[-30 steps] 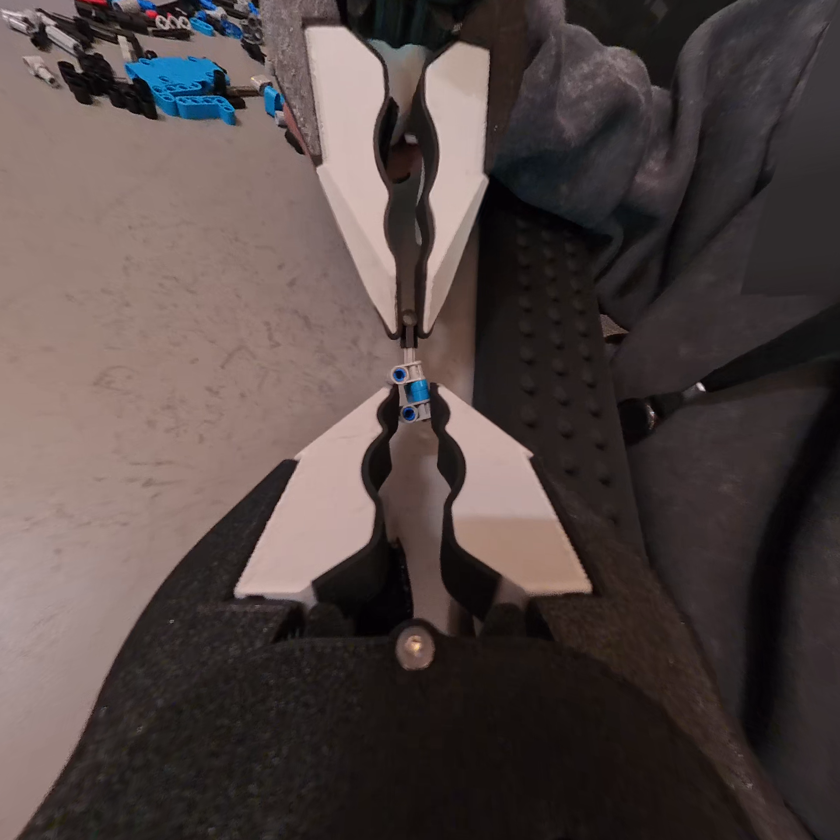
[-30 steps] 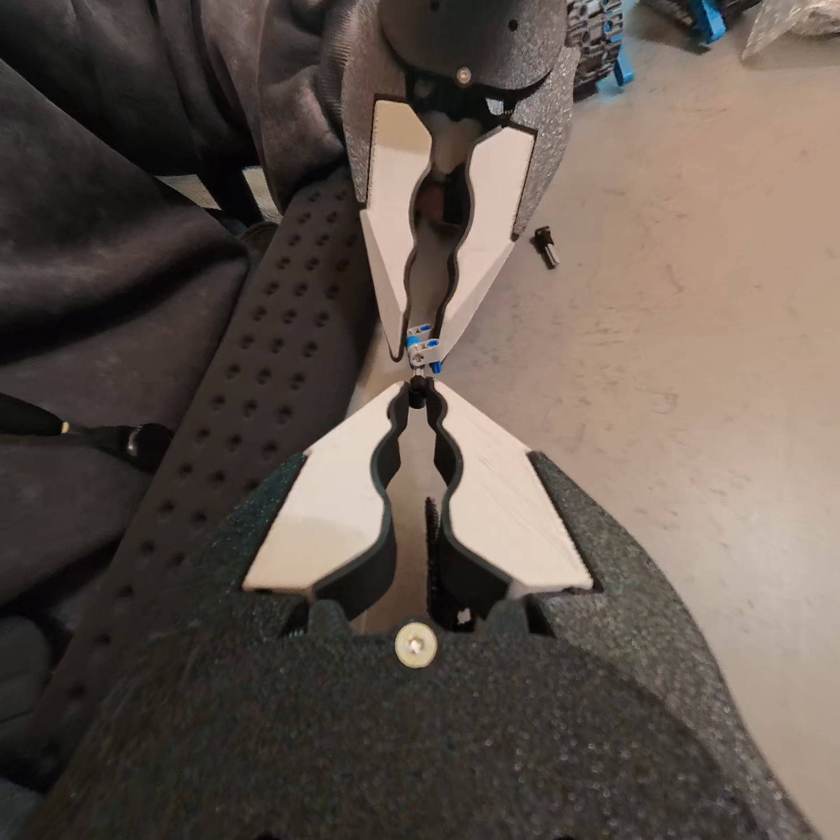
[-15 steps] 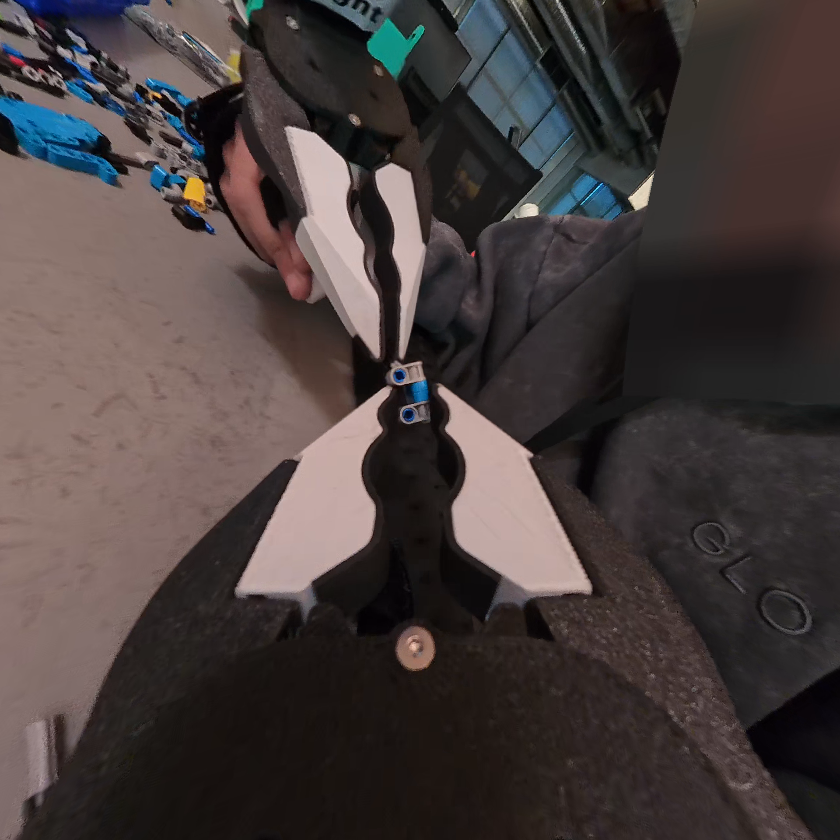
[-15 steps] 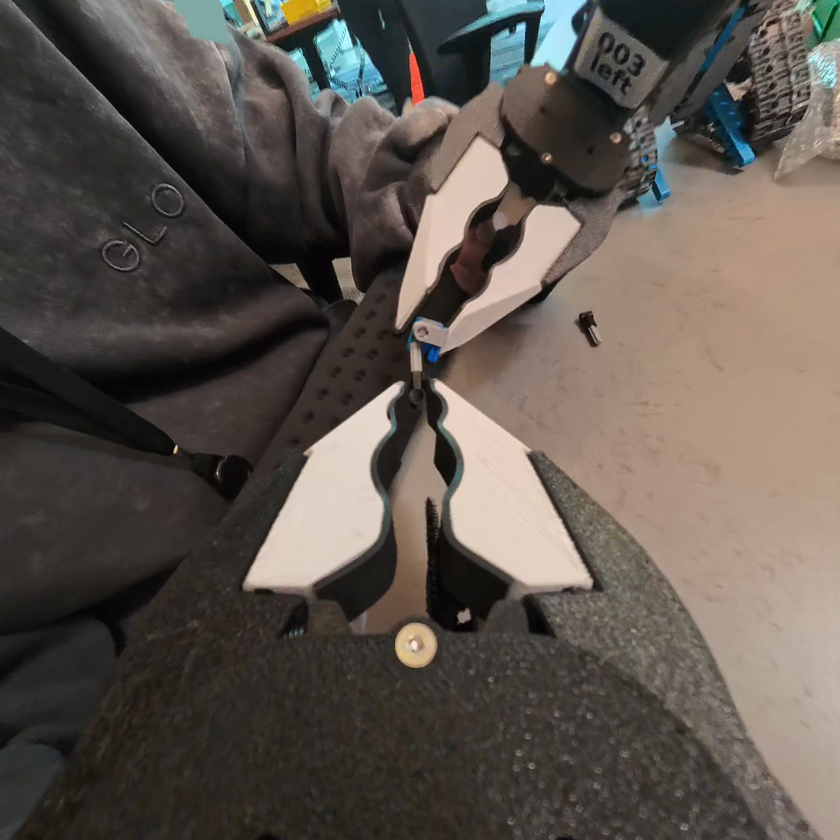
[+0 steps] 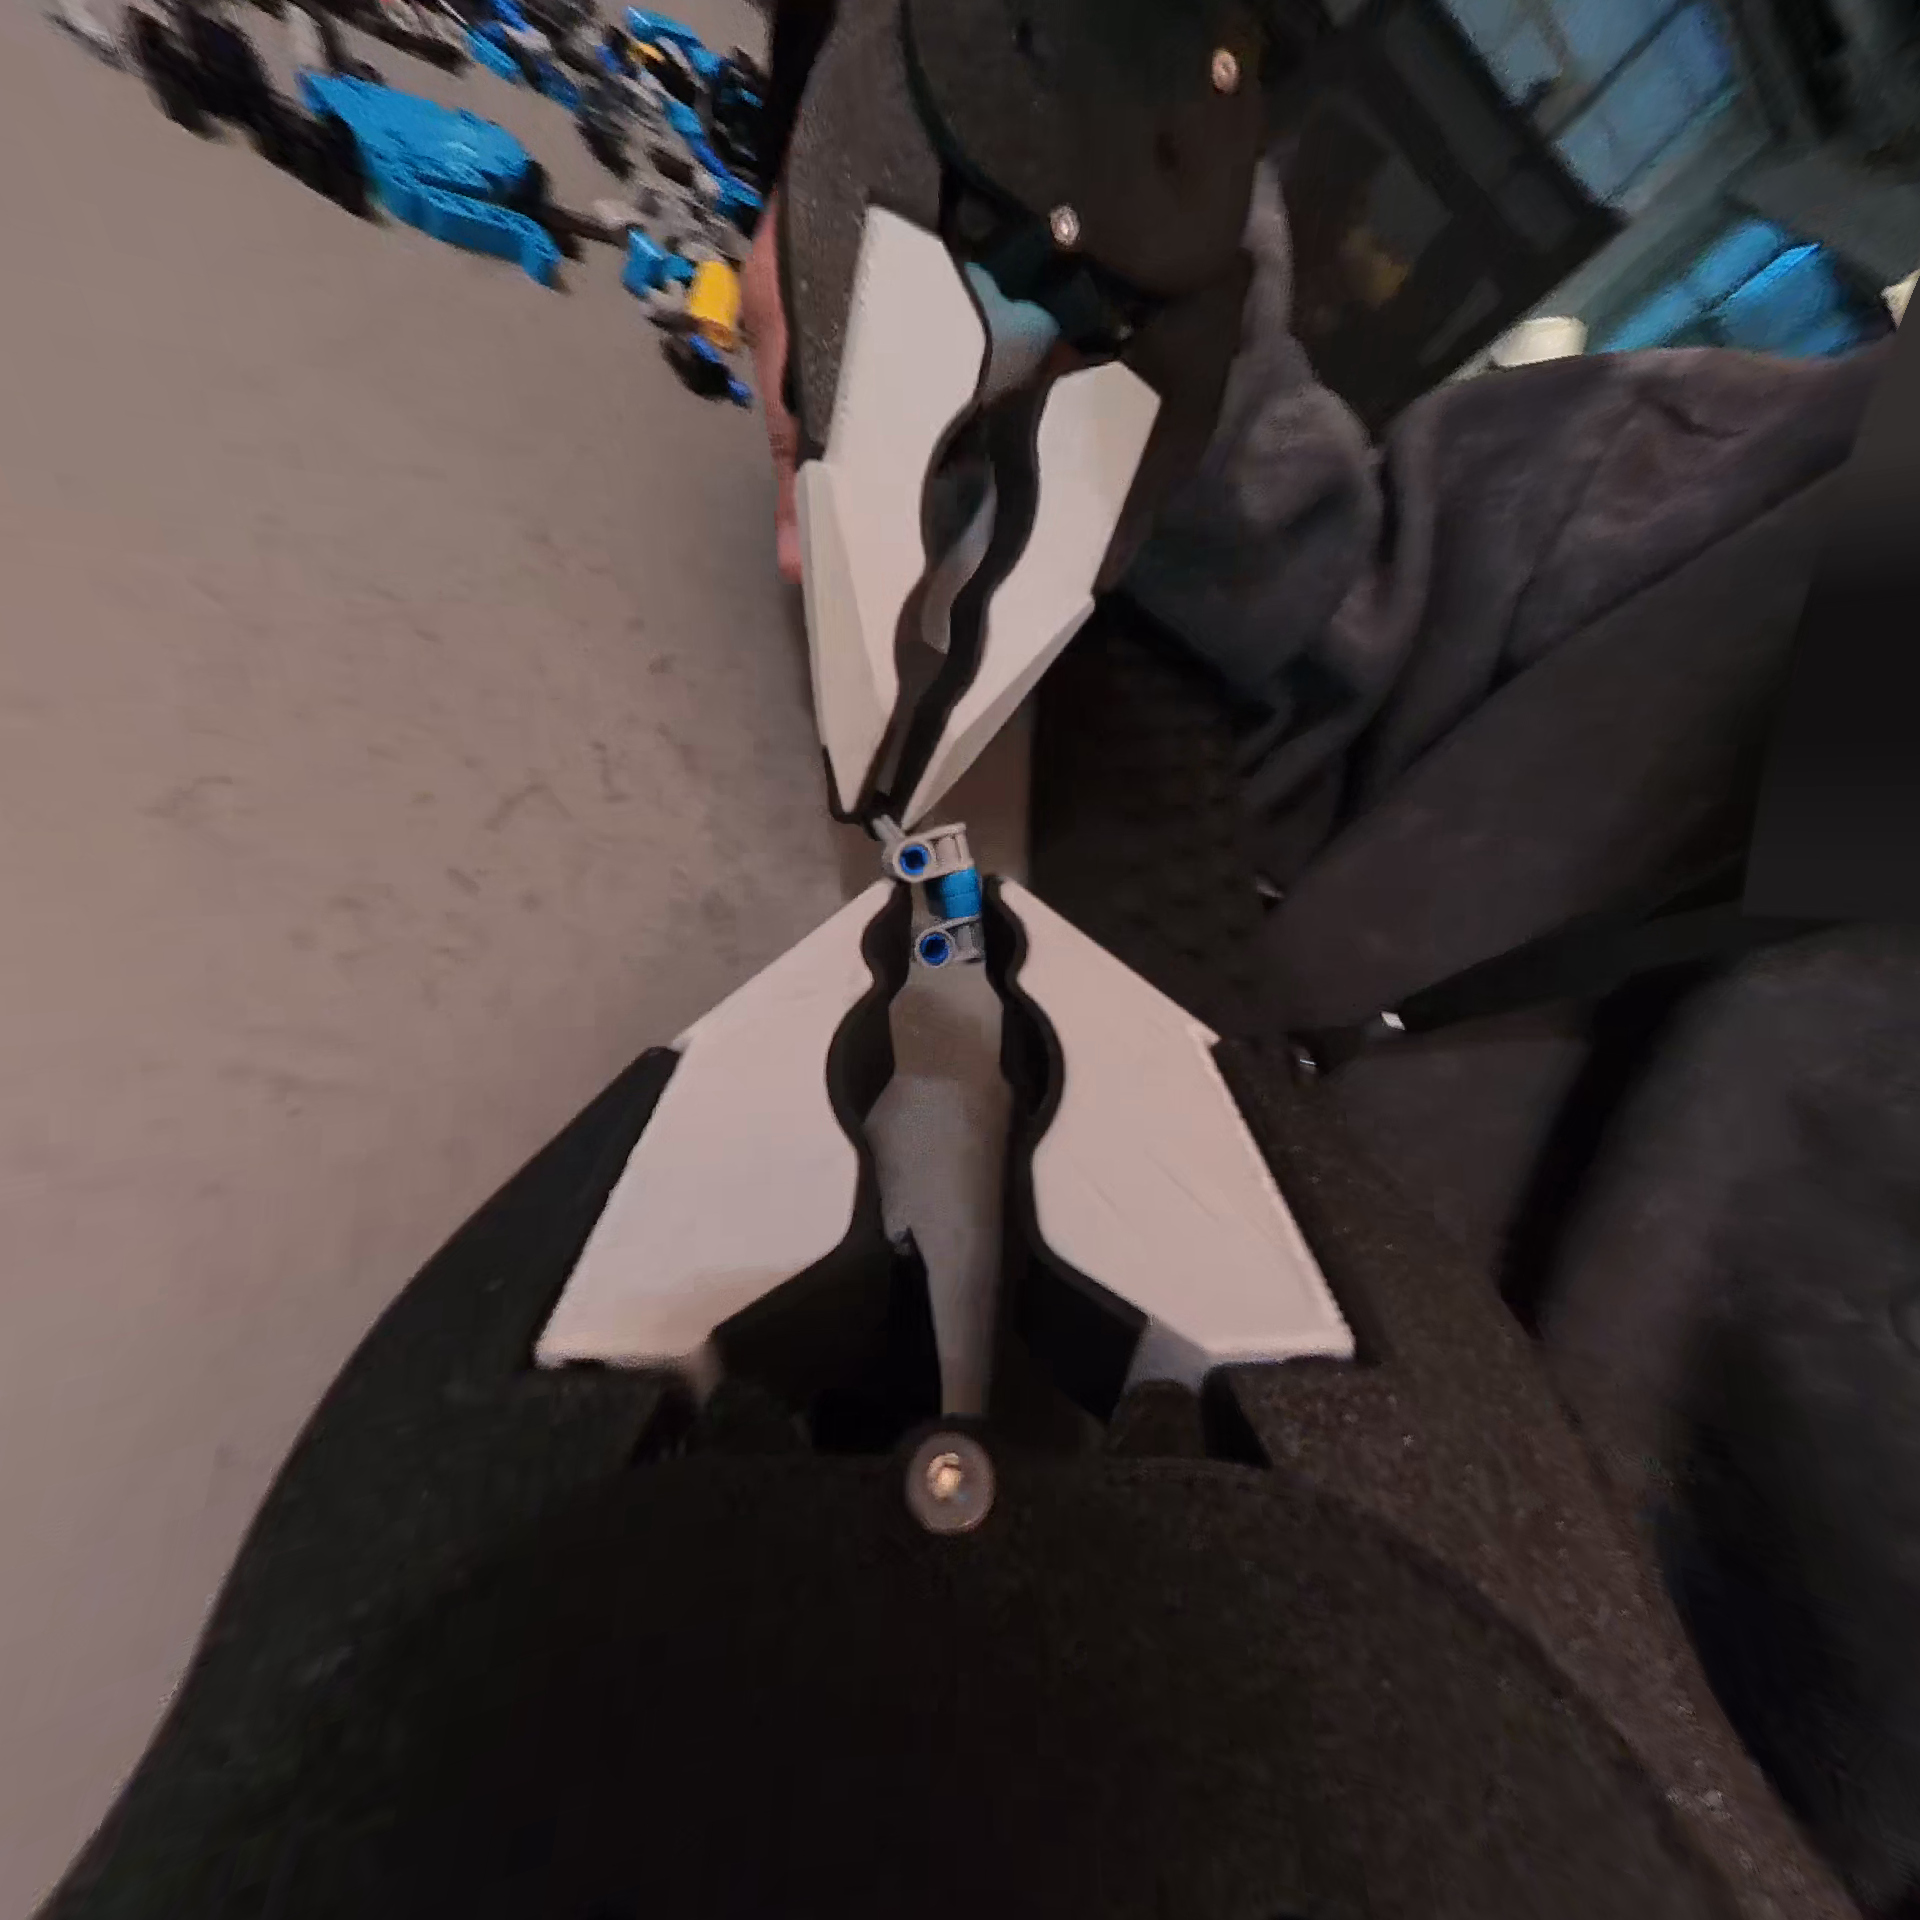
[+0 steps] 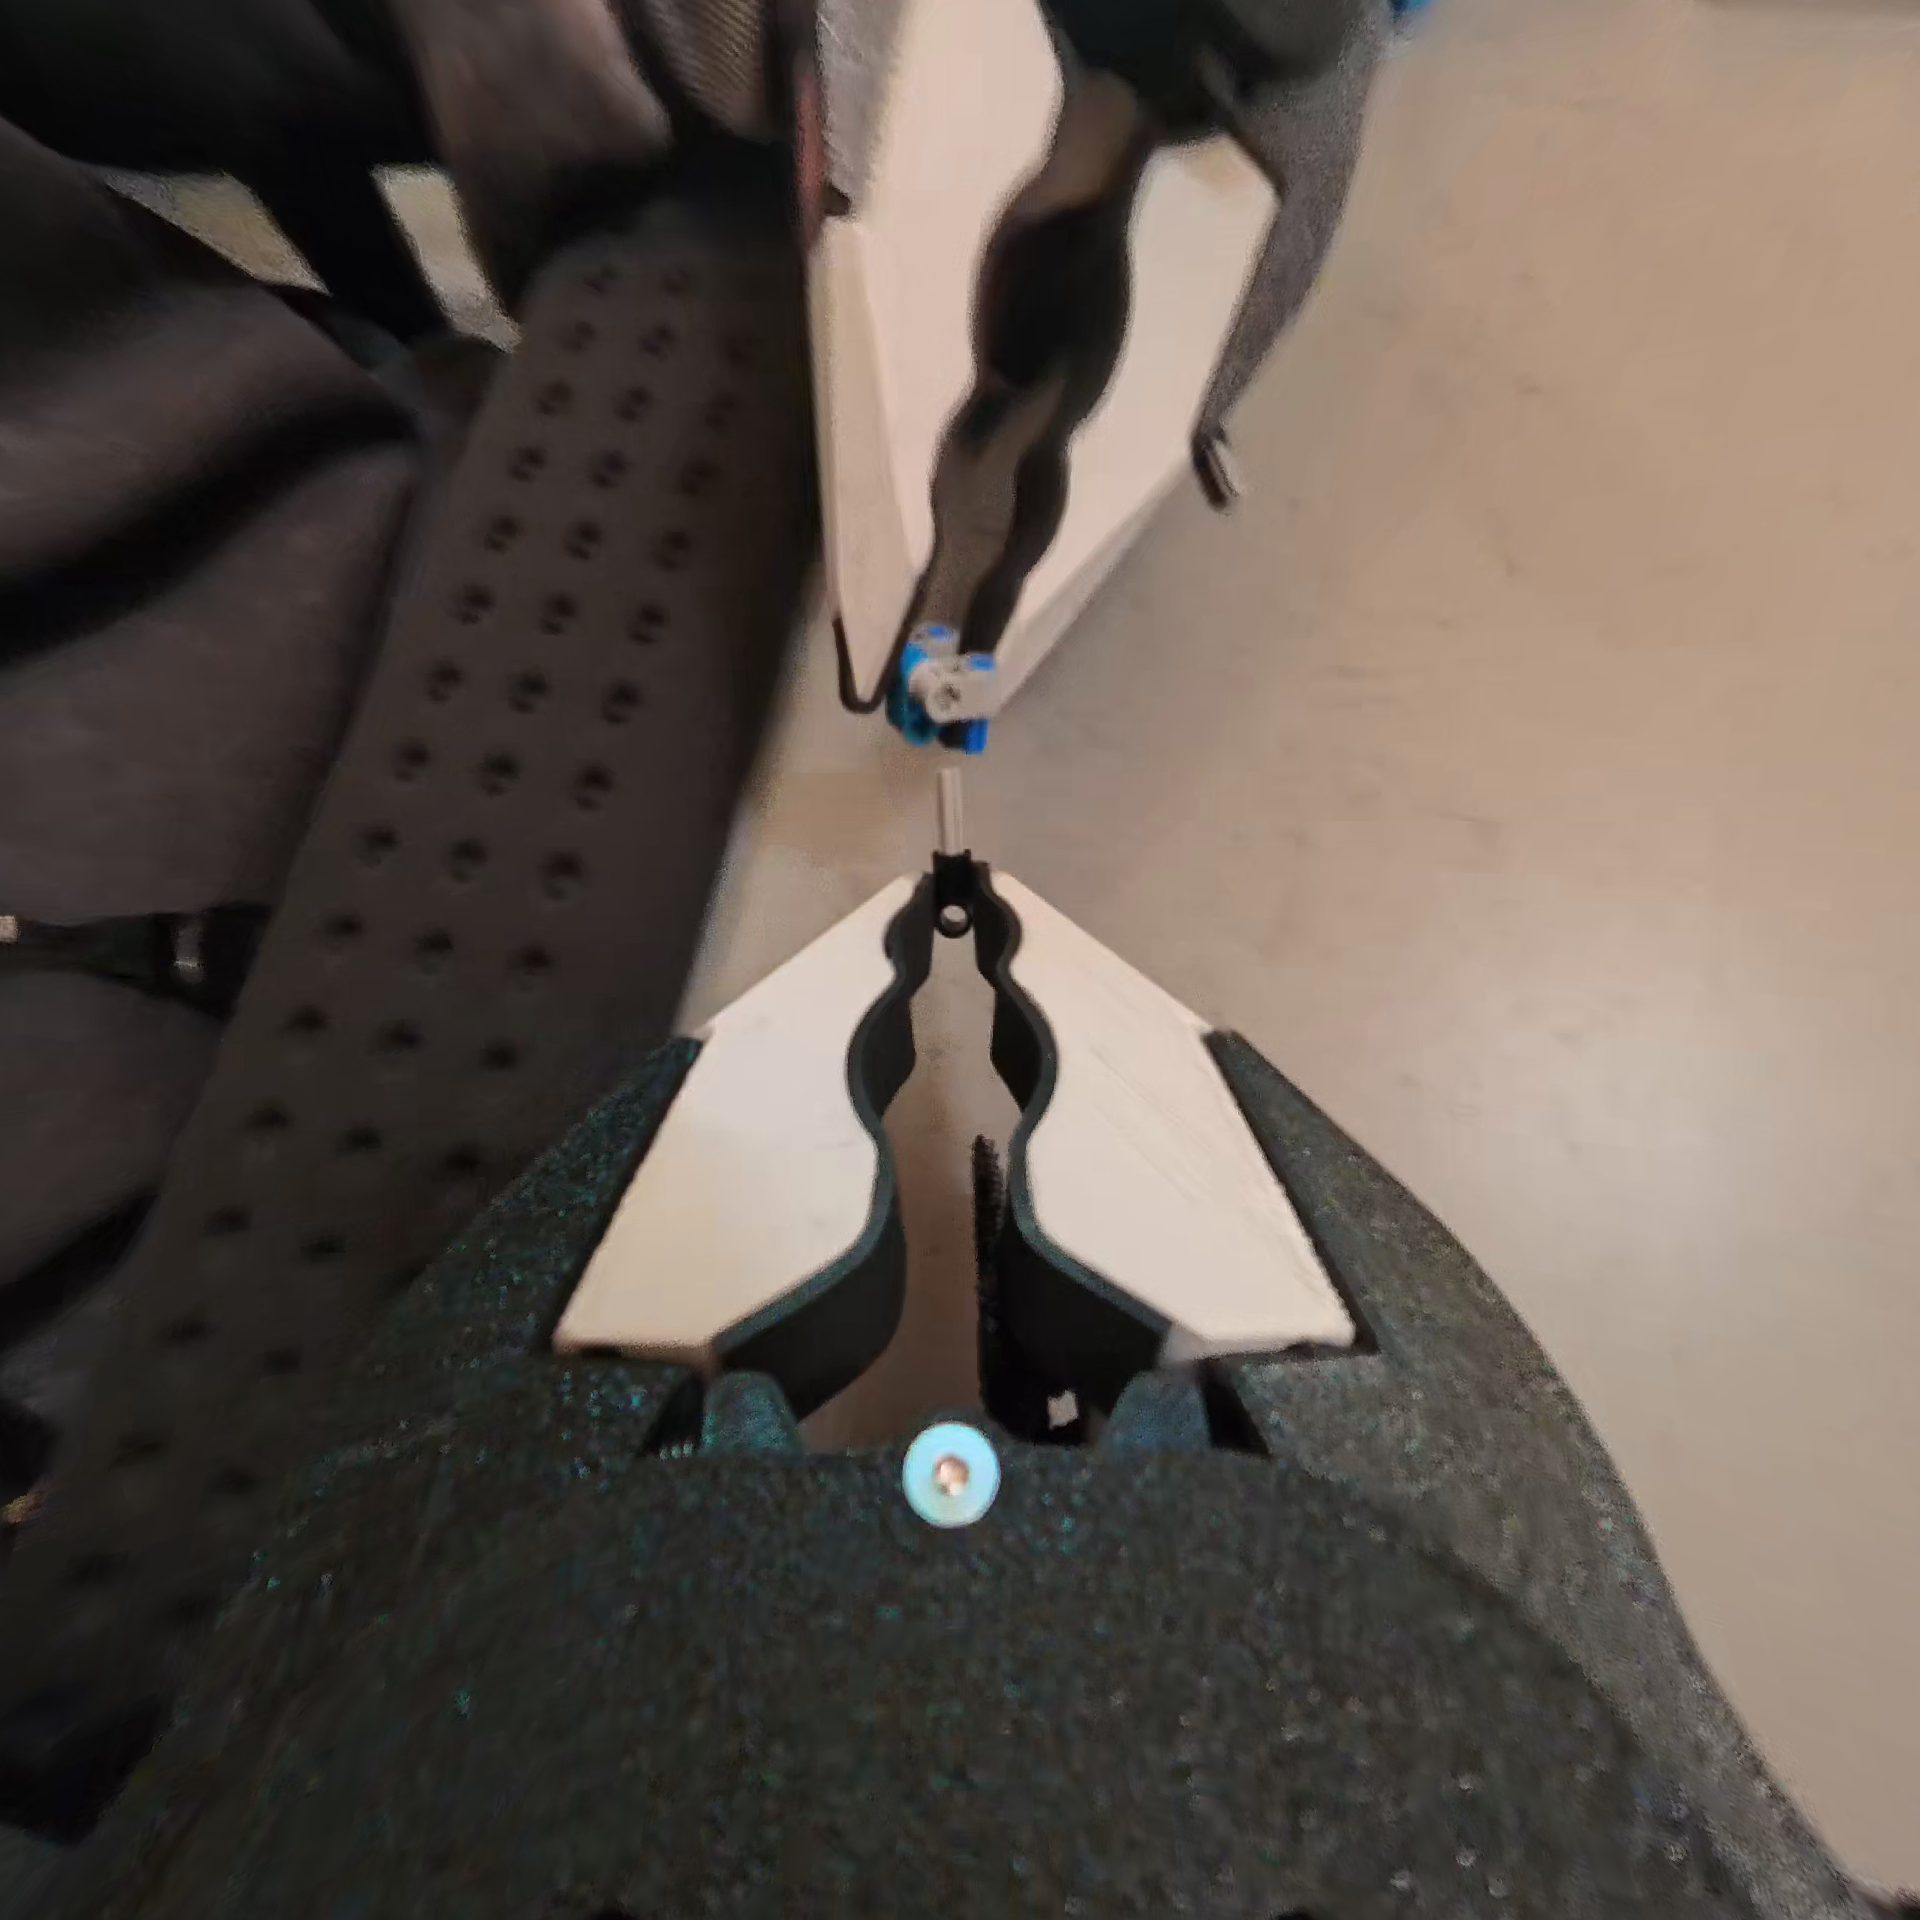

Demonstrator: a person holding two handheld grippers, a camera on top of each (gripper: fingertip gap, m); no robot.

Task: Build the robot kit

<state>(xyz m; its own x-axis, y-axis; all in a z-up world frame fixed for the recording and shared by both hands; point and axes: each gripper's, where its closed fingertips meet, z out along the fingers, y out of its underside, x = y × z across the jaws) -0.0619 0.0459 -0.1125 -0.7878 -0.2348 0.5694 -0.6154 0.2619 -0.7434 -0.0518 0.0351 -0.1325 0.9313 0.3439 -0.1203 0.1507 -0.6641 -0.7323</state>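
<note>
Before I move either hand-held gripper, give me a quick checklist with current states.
1. Grip of left hand-held gripper on grey-and-blue connector: ok, shut on it.
2. Grip of right hand-held gripper on black pin: ok, shut on it.
3. The pin's grey stub points toward the connector: ok.
4. Stub apart from connector: cannot tell; the right wrist view shows a gap, the left wrist view shows none.
5. Loose black peg on beige surface is clear of both tips: ok.

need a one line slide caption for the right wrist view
Right gripper pinching a small black-and-grey pin, facing the left gripper holding a blue-and-grey connector piece.
</note>
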